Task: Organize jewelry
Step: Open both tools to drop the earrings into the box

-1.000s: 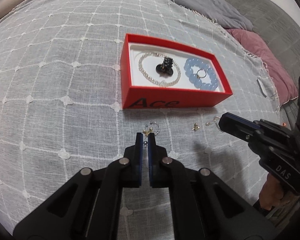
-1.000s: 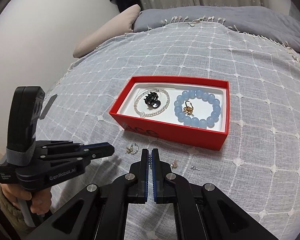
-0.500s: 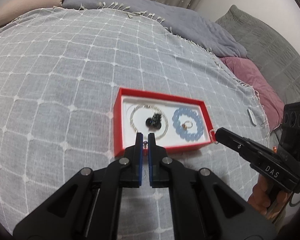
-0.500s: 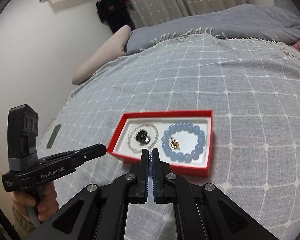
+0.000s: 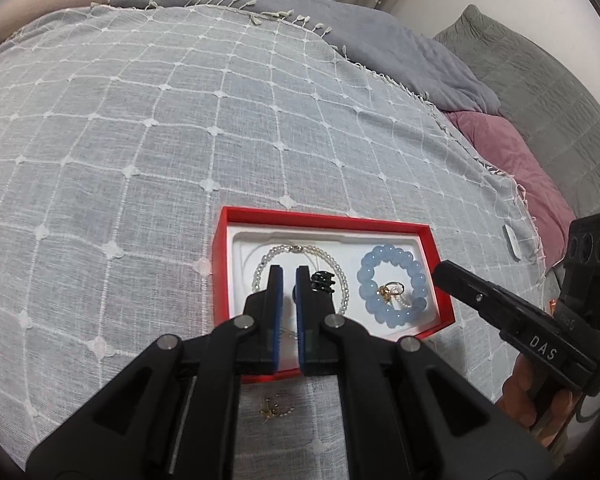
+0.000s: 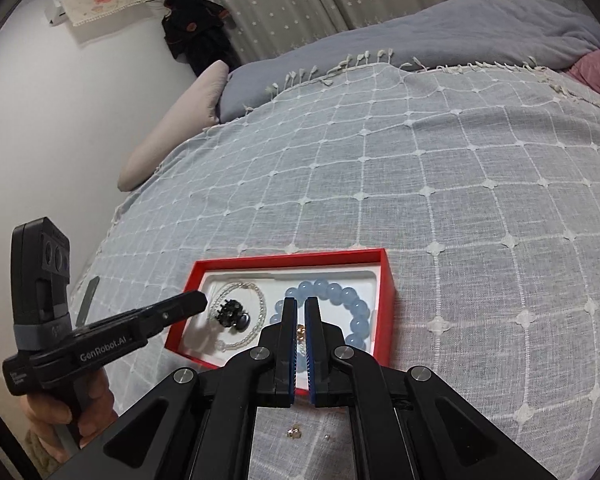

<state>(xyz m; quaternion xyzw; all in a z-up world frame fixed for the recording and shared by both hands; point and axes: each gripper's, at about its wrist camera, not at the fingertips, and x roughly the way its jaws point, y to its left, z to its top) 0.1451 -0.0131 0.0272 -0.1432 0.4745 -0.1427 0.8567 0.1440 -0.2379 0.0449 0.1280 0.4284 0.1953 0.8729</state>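
A red box point(image 5: 340, 222) with a white liner lies on the bed; it also shows in the right wrist view point(image 6: 386, 304). Inside lie a clear bead bracelet point(image 5: 262, 270), a black hair clip point(image 5: 323, 281), a blue bead bracelet point(image 5: 392, 256) and a gold ring point(image 5: 390, 289). My left gripper point(image 5: 288, 270) hovers over the box's left part, jaws a narrow gap apart, nothing visible between them. My right gripper point(image 6: 300, 302) hovers over the blue bracelet point(image 6: 340, 294), jaws nearly together, empty as far as I can see. A small gold earring point(image 5: 274, 410) lies on the cover in front of the box, another gold piece point(image 6: 294, 433) under my right gripper.
The grey checked bed cover point(image 5: 140, 140) spreads around the box. A pink pillow point(image 5: 512, 152) and a grey quilt lie at the right. A small white object point(image 5: 512, 240) lies near the bed's right edge. A beige pillow point(image 6: 172, 136) lies by the wall.
Both grippers have lifted from the loose pieces on the cover and moved forward over the red box. The jaw gaps look slightly wider now.
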